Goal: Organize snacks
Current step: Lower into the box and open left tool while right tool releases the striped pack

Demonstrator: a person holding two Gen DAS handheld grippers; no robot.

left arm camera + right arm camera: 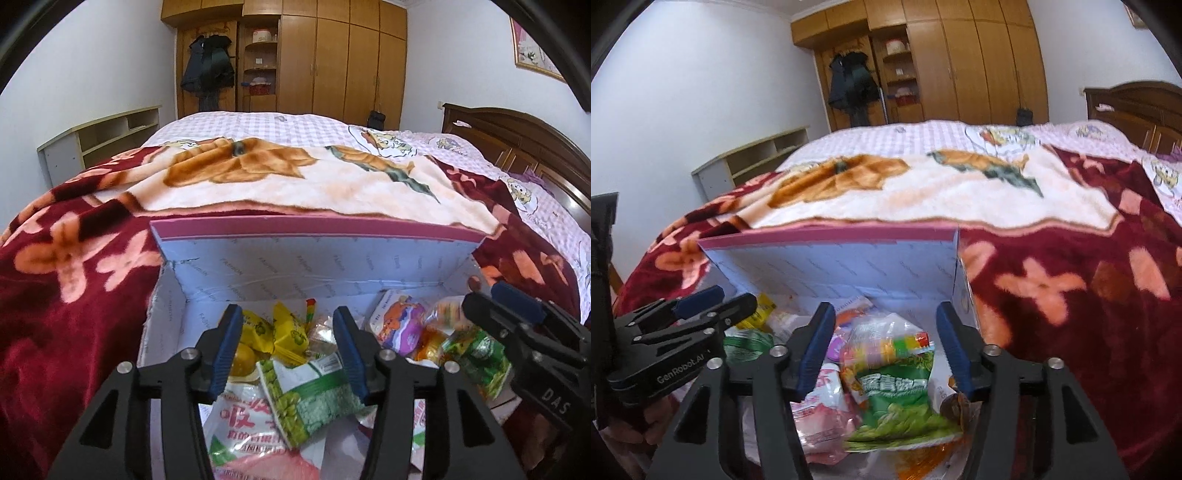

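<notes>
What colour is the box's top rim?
Pink, on the box rim; clearest in the left wrist view.

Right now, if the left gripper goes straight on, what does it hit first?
Probably the green pea packet, lying between the open fingers of the left gripper in the box. Depth is unclear.

The near wall of the box [258,254] is hidden behind gripper arms in both views. The green packet [901,402] is blurred (its print unreadable), and the pink packet [255,465] is cut by the bottom edge.
</notes>
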